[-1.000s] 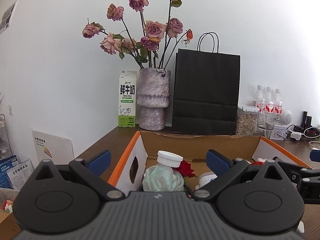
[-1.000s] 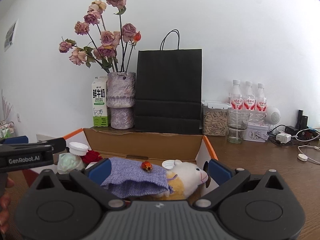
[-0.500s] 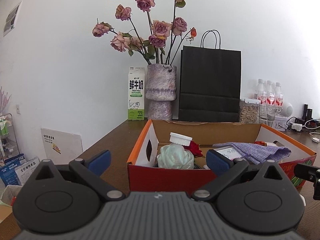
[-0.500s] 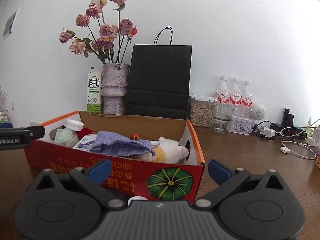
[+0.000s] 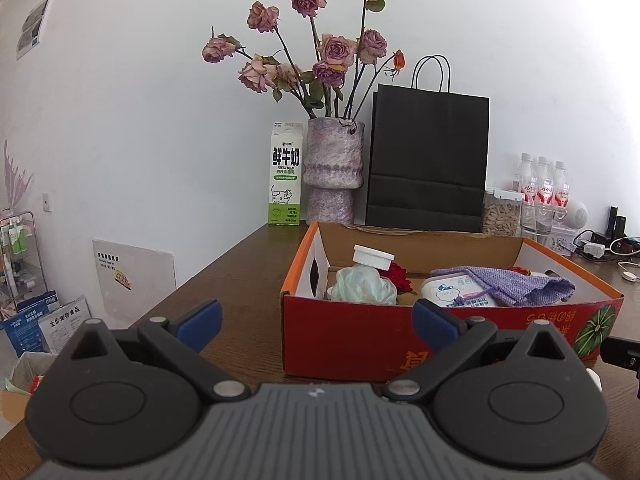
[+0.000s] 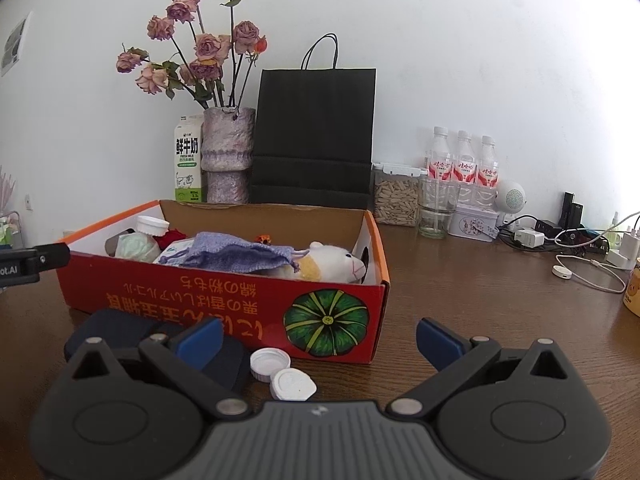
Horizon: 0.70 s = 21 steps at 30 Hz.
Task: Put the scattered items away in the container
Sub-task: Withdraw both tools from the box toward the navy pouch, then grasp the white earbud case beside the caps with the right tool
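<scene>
A red cardboard box (image 5: pixel 344 336) (image 6: pixel 200 300) with an orange rim stands on the brown table. Inside lie a purple knit pouch (image 6: pixel 236 256) (image 5: pixel 516 284), a white plush toy (image 6: pixel 332 266), a white-capped bottle (image 5: pixel 372 258) and a pale green puff (image 5: pixel 360 290). In the right wrist view, two white caps (image 6: pixel 282 372) and a dark blue flat case (image 6: pixel 120 328) rest on the table in front of the box. My left gripper (image 5: pixel 316 322) is open and empty, short of the box's near left corner. My right gripper (image 6: pixel 320 336) is open and empty, just above the caps.
Behind the box stand a milk carton (image 5: pixel 285 174), a vase of dried roses (image 5: pixel 332 172) and a black paper bag (image 5: pixel 428 160). Water bottles (image 6: pixel 462 168), a seed jar (image 6: pixel 396 200), a glass (image 6: pixel 436 212) and chargers with cables (image 6: pixel 576 248) fill the back right.
Both grippers have pulled back from over the box toward the near table edge. The box's front wall, the caps and the dark case have come into view.
</scene>
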Tool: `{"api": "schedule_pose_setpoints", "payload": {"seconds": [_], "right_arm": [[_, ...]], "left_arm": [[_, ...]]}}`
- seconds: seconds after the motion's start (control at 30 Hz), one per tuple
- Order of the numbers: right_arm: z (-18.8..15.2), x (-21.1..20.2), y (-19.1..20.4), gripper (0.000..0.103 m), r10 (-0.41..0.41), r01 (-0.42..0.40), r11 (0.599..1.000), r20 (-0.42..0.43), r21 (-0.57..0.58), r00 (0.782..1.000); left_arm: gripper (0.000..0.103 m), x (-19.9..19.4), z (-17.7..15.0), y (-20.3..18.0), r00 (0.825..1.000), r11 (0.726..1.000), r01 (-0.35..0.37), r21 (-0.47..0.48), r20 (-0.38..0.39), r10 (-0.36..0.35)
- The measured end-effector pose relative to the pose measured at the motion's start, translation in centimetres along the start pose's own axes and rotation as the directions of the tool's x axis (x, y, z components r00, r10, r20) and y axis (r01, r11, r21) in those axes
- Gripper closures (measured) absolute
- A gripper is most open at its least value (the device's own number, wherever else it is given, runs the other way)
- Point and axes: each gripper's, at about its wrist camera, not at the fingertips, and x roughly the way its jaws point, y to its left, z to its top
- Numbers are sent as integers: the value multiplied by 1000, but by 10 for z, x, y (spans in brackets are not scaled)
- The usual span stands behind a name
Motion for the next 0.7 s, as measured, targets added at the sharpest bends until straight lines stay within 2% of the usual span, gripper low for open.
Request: {"api": "schedule_pose_setpoints", "payload": {"seconds": [0.17,0.47,0.57,0.7], "right_arm": [[-2,-3,1,0,-15,15,1000,-10,-12,1000],[-3,9,-5,1,5,-4,1000,-98,17,995],[-4,19,-6,12,19,-15,999,-157,30,987],[-6,35,-6,36,46,-37,999,-244,40,969]], "left_arm": [[0,-3,-2,0,999,1000,-3,9,-36,4],[0,1,-4,3,994,1000,3,5,-105,-2],[0,4,-5,4,992,1000,8,-2,-125,-9],[0,8,-5,6,989,1000,10,-12,-150,-12]]}}
